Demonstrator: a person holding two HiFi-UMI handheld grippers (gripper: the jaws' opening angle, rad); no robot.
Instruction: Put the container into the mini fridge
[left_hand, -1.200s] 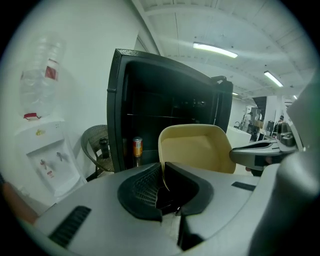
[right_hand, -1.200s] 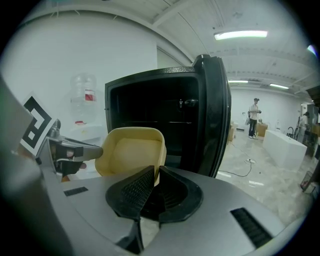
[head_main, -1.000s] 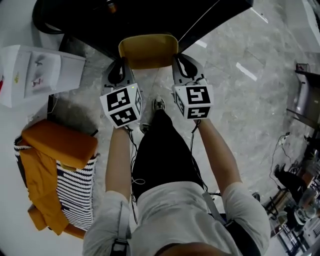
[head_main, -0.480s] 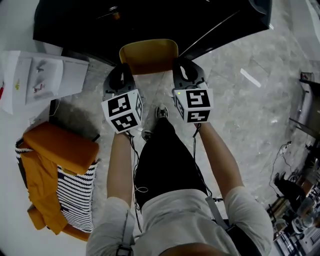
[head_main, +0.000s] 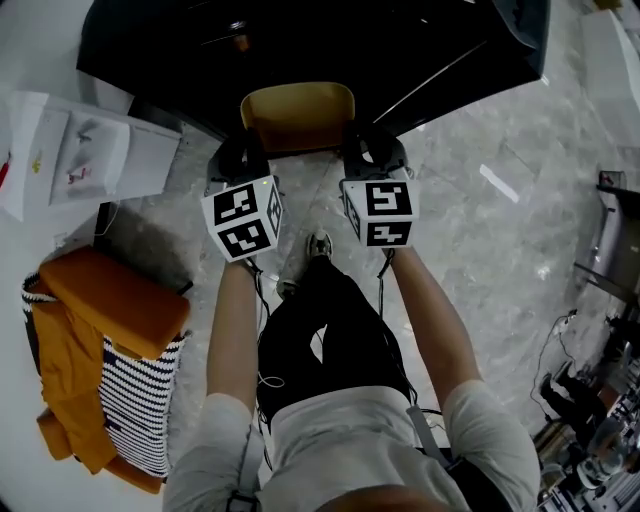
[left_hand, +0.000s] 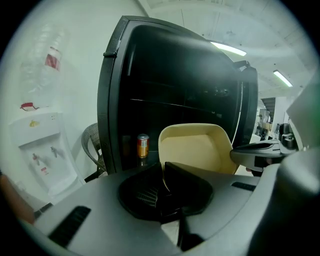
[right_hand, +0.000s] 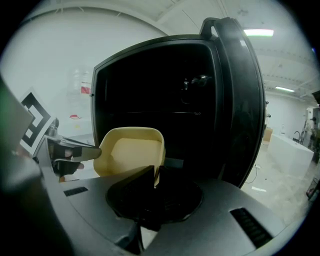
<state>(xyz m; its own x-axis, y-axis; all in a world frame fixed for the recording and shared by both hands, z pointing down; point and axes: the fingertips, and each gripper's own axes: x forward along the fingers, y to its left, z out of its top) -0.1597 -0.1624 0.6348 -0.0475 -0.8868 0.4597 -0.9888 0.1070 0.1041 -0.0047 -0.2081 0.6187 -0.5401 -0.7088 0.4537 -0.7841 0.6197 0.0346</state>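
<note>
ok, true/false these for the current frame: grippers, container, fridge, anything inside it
1. The left gripper and the right gripper are each shut on the rim of the container. True.
2. The door of the fridge is closed. False: it stands open.
3. A can stands inside the fridge. True.
4. The container rests on a fridge shelf. False: it hangs between the two grippers, in front of the opening.
5. The container is full of food. False: its inside looks empty.
</note>
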